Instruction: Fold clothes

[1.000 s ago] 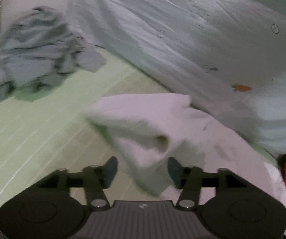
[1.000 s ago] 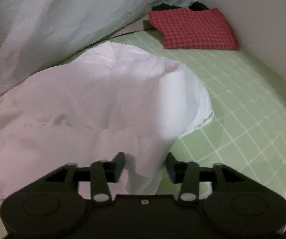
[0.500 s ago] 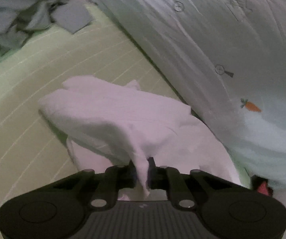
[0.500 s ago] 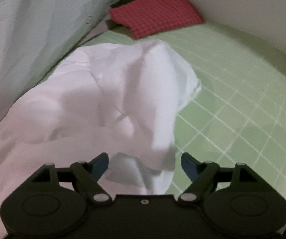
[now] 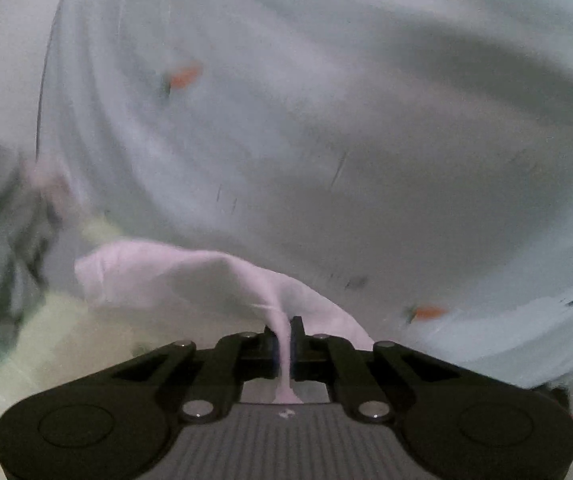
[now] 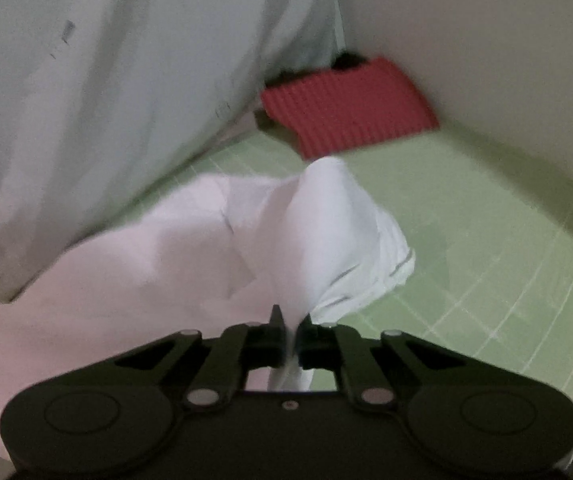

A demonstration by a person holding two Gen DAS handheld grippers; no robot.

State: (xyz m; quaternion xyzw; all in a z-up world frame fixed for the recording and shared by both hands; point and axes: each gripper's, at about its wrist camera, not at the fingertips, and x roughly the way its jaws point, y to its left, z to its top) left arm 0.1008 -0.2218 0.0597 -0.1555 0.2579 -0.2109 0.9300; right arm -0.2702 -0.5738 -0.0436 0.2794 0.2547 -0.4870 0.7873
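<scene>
We are pinching the white garment [image 5: 190, 276] with both grippers: the left gripper [image 5: 284, 342] is clamping a thin pulled-up fold, and the right gripper [image 6: 292, 334] is squeezing another bunched edge. The garment is draping over the green checked sheet [image 6: 466, 240], its far side blurred. A pale carrot-print blanket [image 5: 326, 120] is filling the left view, hiding most of the bed. A red checked cushion [image 6: 346, 108] is lying blurred in the corner.
</scene>
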